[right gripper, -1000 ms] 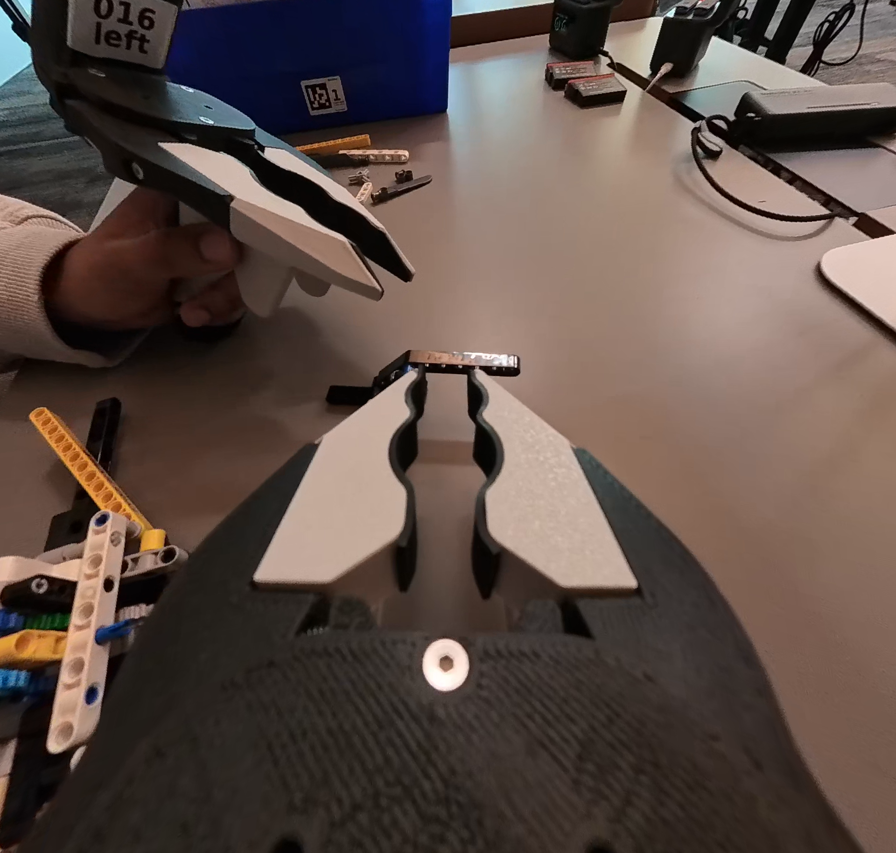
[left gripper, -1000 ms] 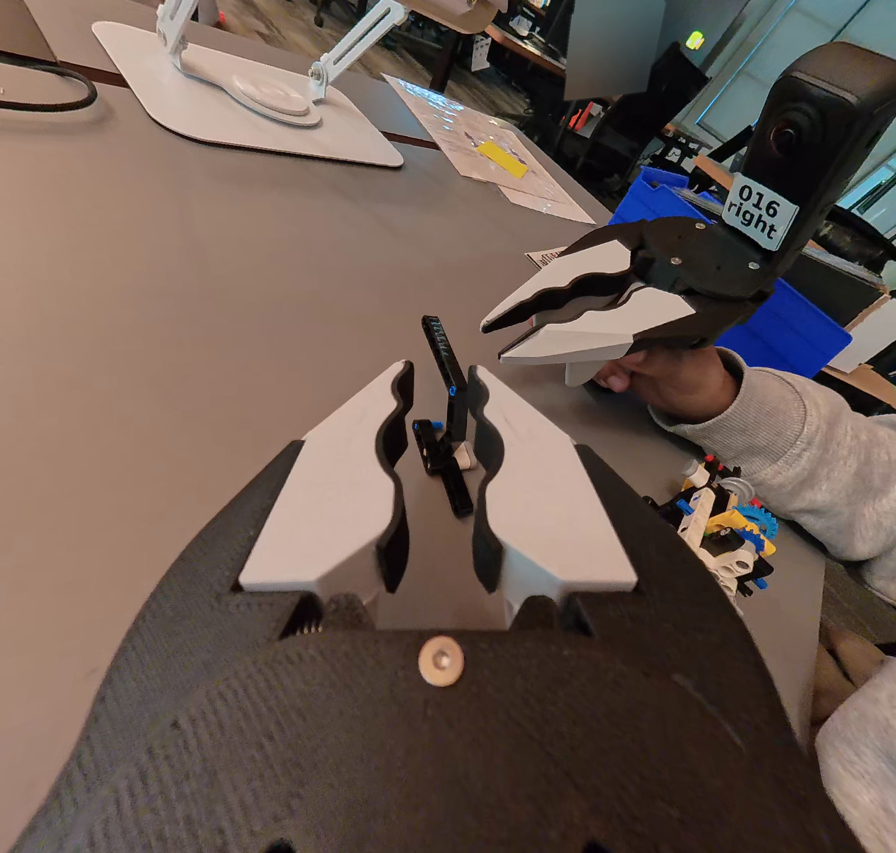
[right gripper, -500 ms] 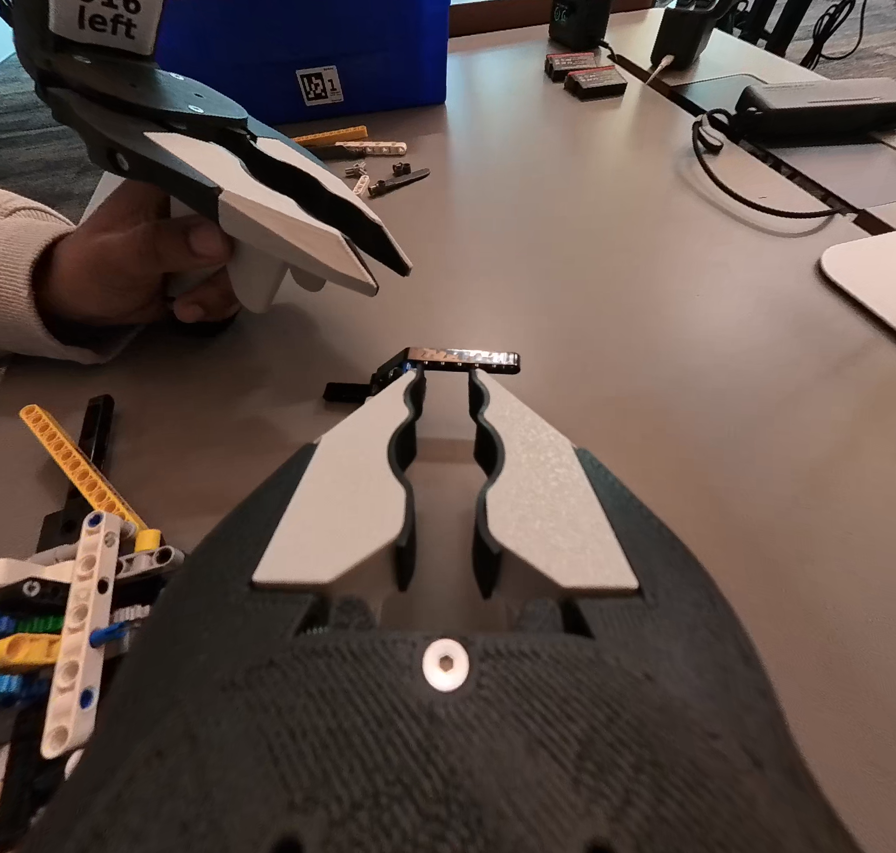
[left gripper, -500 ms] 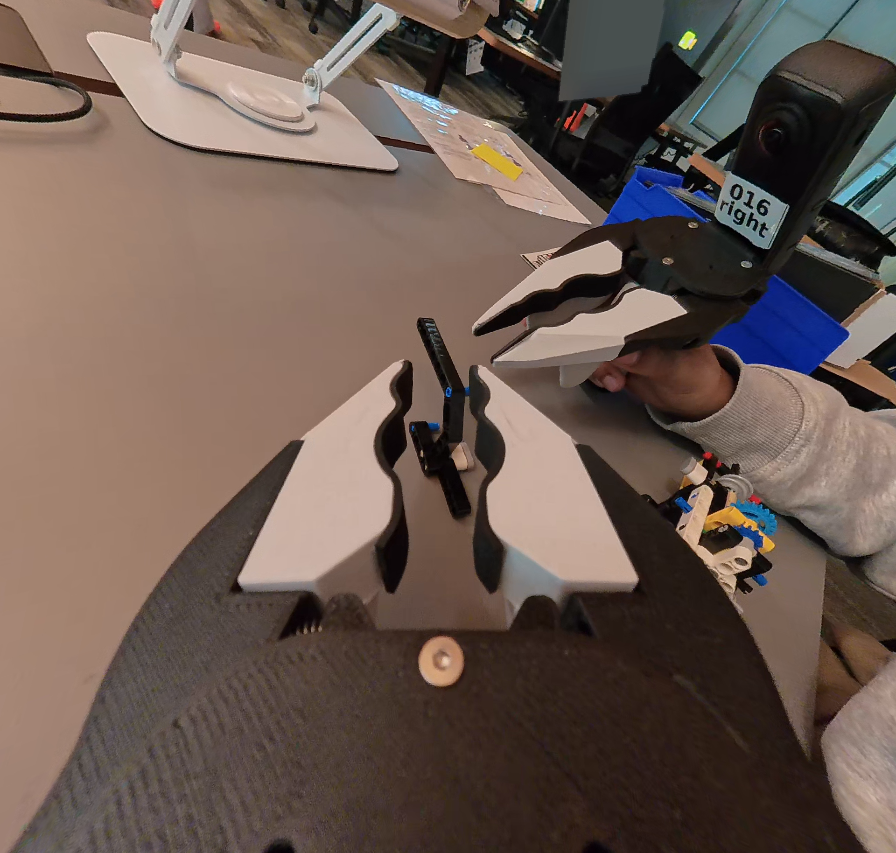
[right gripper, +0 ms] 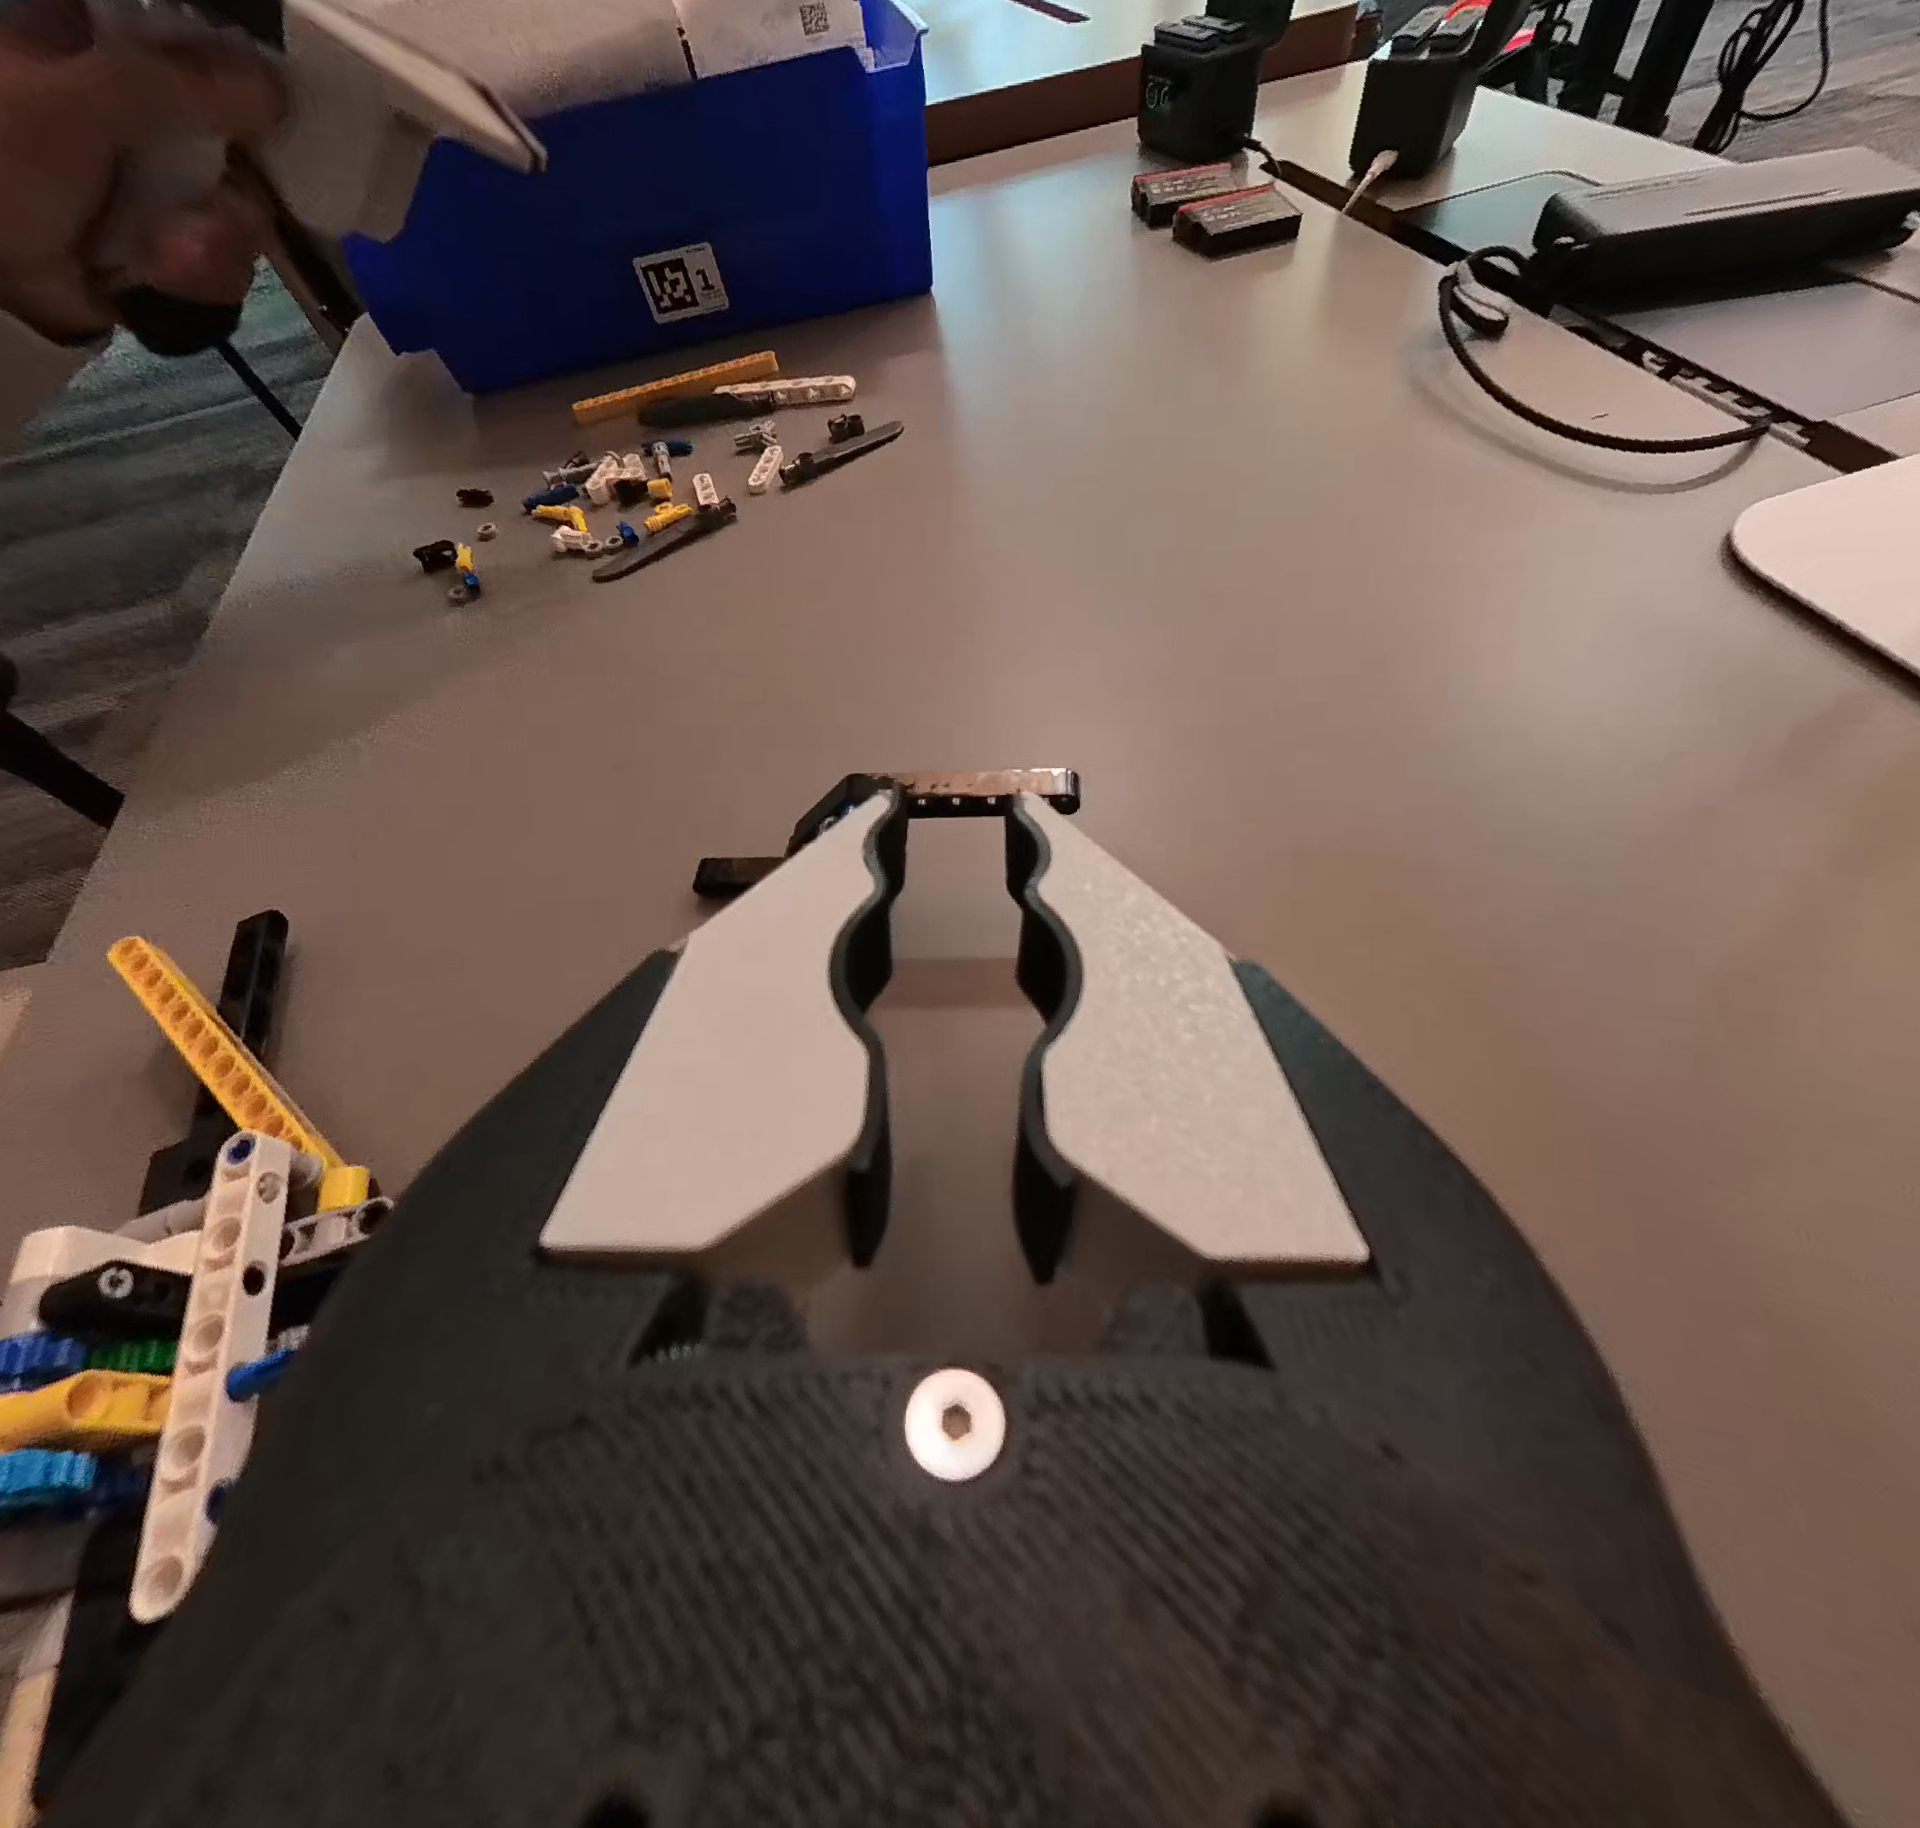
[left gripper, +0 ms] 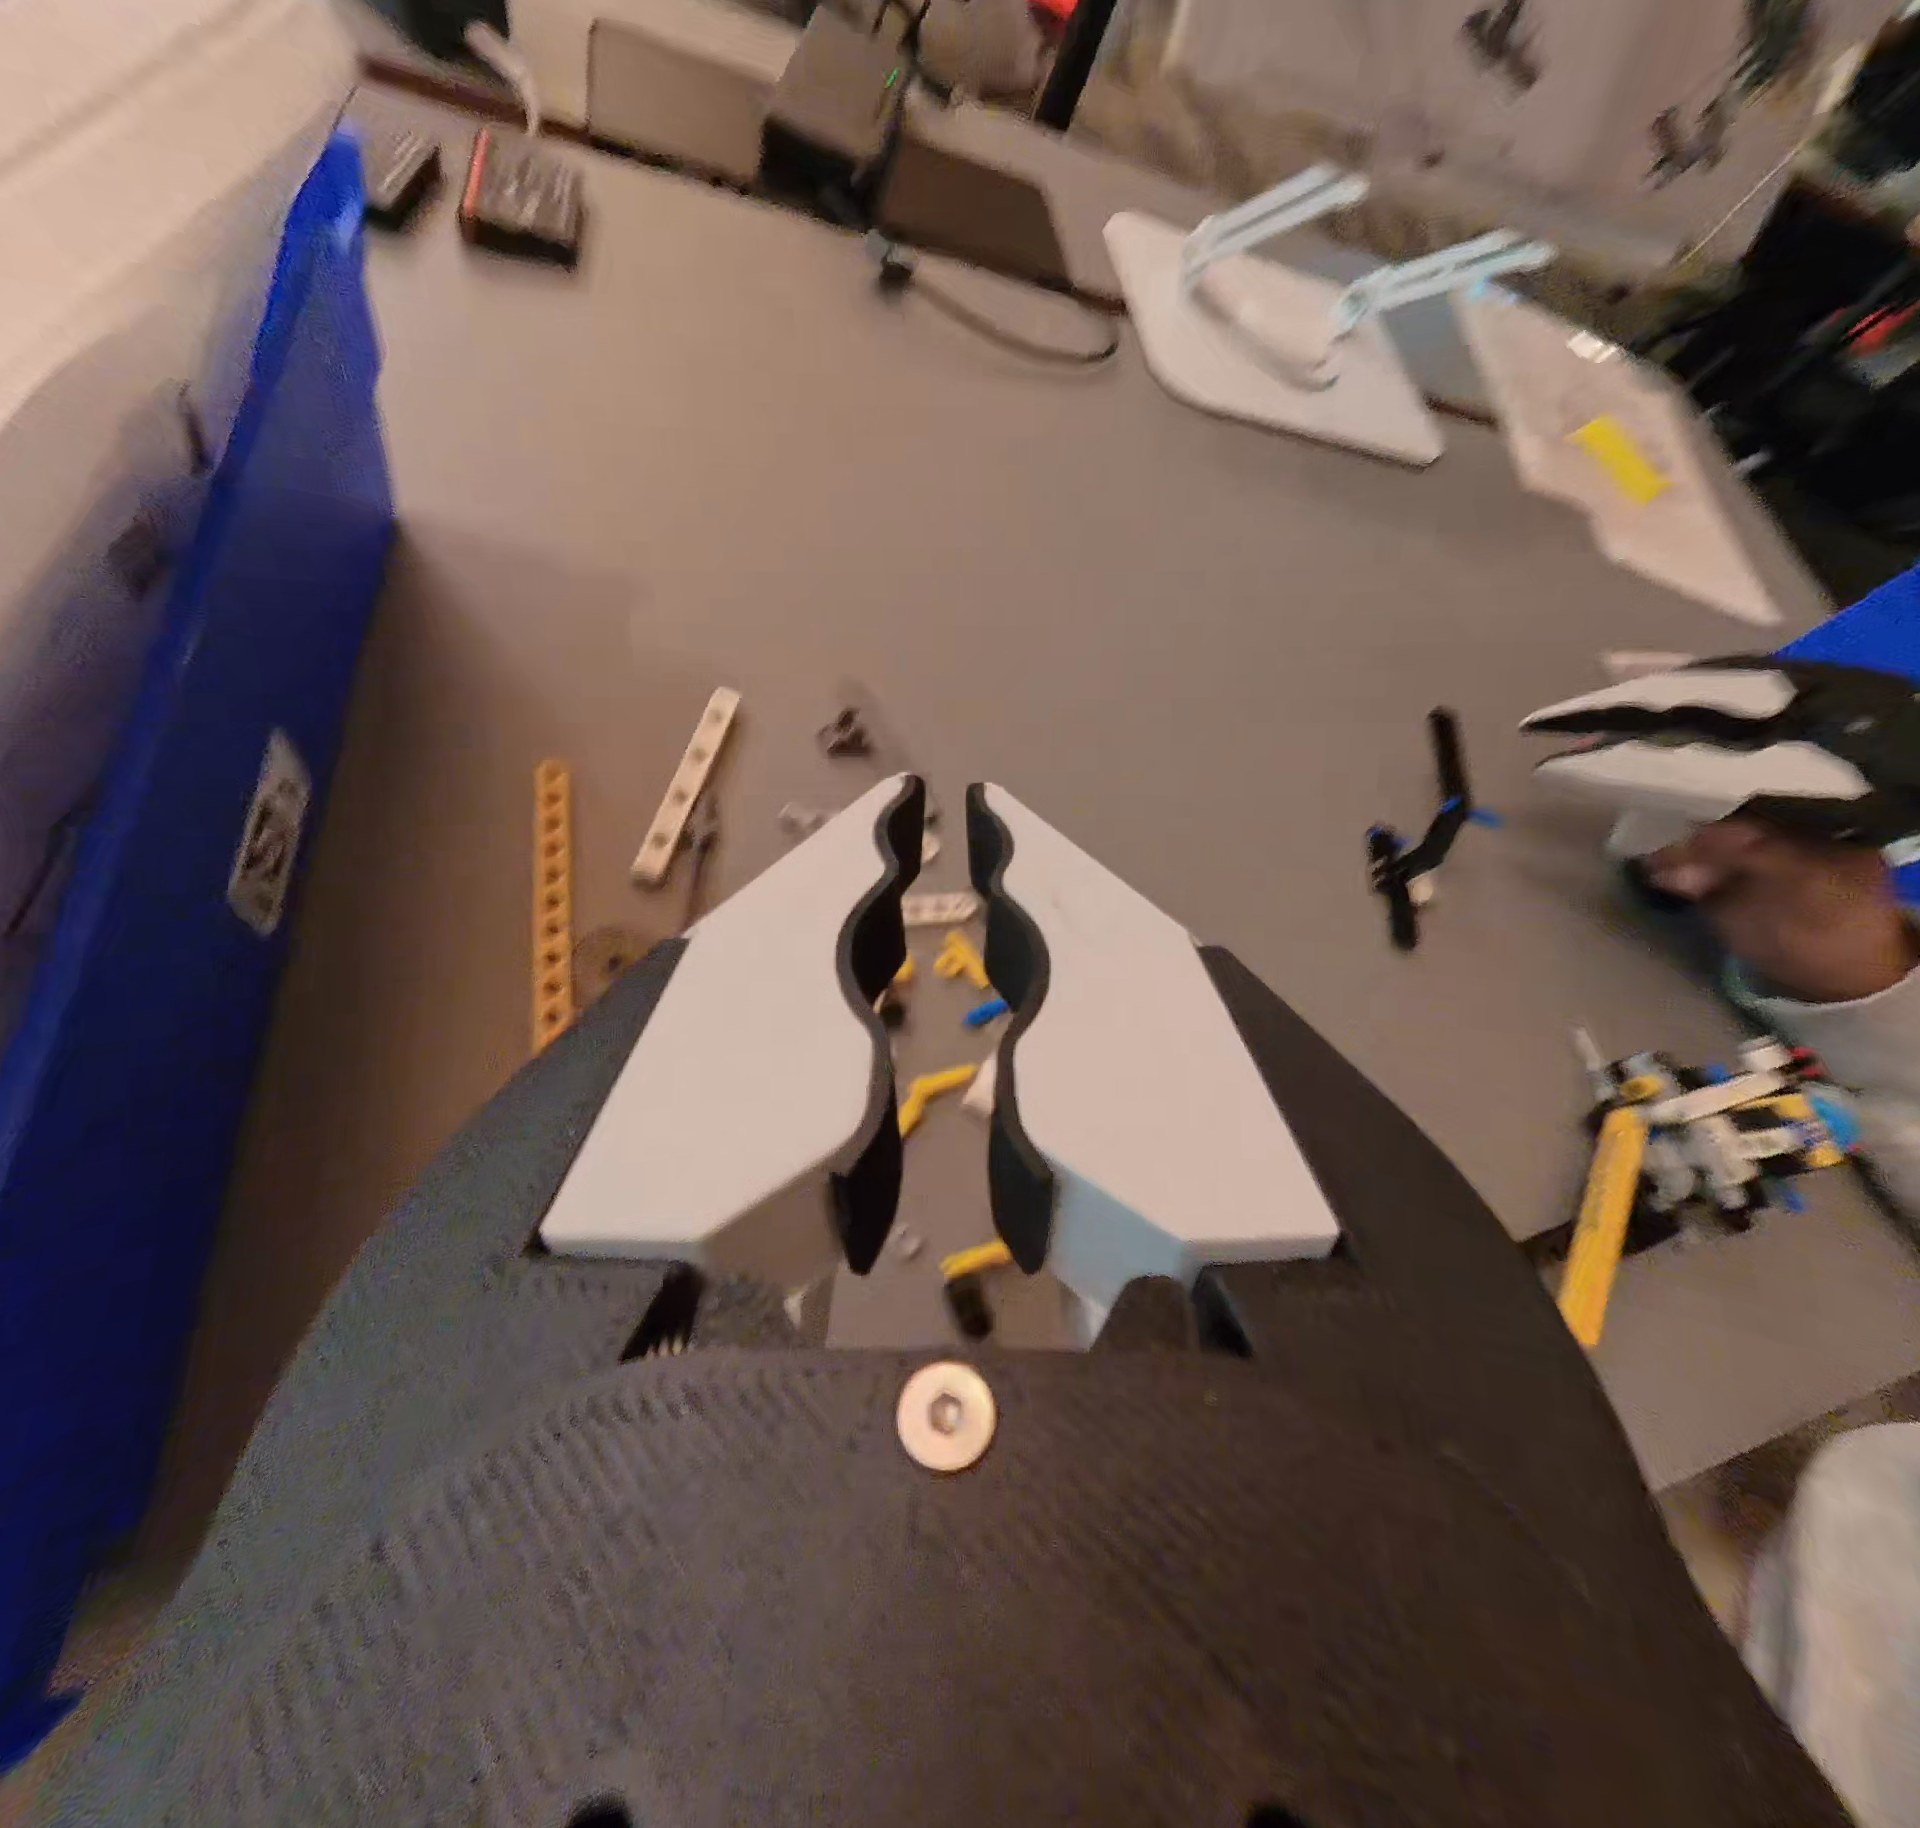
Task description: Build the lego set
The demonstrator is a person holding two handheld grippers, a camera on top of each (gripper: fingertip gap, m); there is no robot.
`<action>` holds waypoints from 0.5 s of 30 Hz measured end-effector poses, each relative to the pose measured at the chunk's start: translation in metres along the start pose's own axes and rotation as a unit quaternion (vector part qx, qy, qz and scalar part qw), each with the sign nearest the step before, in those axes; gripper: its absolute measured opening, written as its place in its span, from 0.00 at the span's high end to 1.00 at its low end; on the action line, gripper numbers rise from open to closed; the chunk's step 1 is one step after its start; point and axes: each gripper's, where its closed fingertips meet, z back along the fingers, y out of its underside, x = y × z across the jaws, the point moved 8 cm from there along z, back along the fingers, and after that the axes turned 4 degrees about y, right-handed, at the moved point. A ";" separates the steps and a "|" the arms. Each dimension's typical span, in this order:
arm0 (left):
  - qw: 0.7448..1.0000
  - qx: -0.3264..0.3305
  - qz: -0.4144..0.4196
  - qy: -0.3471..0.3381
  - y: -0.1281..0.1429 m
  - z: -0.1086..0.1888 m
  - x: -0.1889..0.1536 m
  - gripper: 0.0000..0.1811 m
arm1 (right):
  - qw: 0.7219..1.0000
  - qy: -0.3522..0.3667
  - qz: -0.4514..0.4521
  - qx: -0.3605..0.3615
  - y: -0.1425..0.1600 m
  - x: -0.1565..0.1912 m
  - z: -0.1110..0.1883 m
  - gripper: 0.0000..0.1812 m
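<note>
While flat, black beam assembly [right gripper: 987,789] lies crosswise (tabletop).

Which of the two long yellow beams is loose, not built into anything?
The yellow beam lying flat beside the blue bin; the other yellow beam is pinned into the partly built model.

Grey table [right gripper: 1299,635], patterned carpet [right gripper: 125,490]

Open surface [right gripper: 1299,656] is left right of the black beam [right gripper: 987,786], while loose parts [right gripper: 634,505] and the blue bin [right gripper: 644,209] crowd the far left.
</note>
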 end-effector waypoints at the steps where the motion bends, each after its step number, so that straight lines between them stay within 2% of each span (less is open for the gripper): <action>1: 1.000 0.014 -0.004 -0.016 0.008 0.001 0.007 0.97 | 1.000 0.003 0.001 0.002 0.000 0.000 0.000 0.91; 3: 0.998 0.050 -0.009 -0.032 0.022 -0.001 0.020 0.98 | 1.000 0.008 0.004 0.007 0.001 0.000 -0.002 0.91; 6: 0.994 0.106 0.009 -0.009 0.034 -0.008 0.032 1.00 | 1.000 0.014 0.008 0.012 0.001 0.000 -0.003 0.91; 11: 0.996 0.086 0.010 -0.028 0.043 -0.019 0.044 0.99 | 1.000 0.016 0.013 0.018 0.002 0.001 -0.004 0.90; 15: 0.993 0.107 -0.005 -0.051 0.051 -0.029 0.047 0.97 | 1.000 0.013 0.014 0.017 0.002 0.001 -0.004 0.91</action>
